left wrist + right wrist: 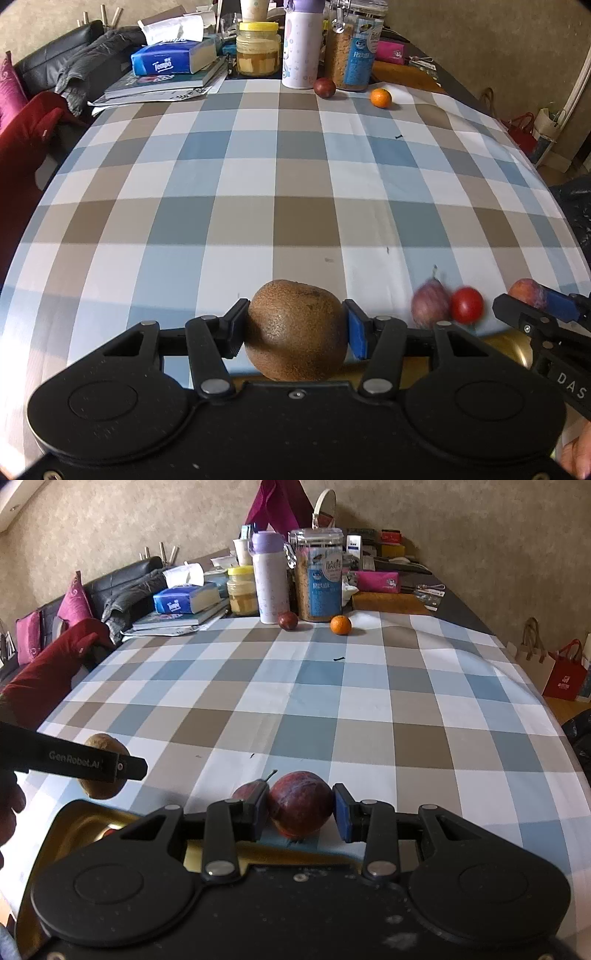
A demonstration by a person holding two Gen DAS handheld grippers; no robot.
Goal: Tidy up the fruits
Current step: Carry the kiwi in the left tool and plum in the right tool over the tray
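The left gripper (295, 328) has its fingers closed around a brown kiwi (295, 330), held above the checked worktop (258, 184) near a golden tray (88, 823). To the right, the right gripper (300, 814) has its fingers pressed on a dark red plum (300, 806), also lifted; a mandarin (340, 624) lies far back.

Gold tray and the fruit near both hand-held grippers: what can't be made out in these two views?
- Gold tray: mostly hidden behind the gripper bodies in both views; its contents cannot be told.
- Plum and tomato: motion-blurred in the left wrist view.
- Kiwi: crossed by the left hand-held gripper in the right wrist view.
- Right hand-held gripper: the pad contact on its dark red fruit is unclear.
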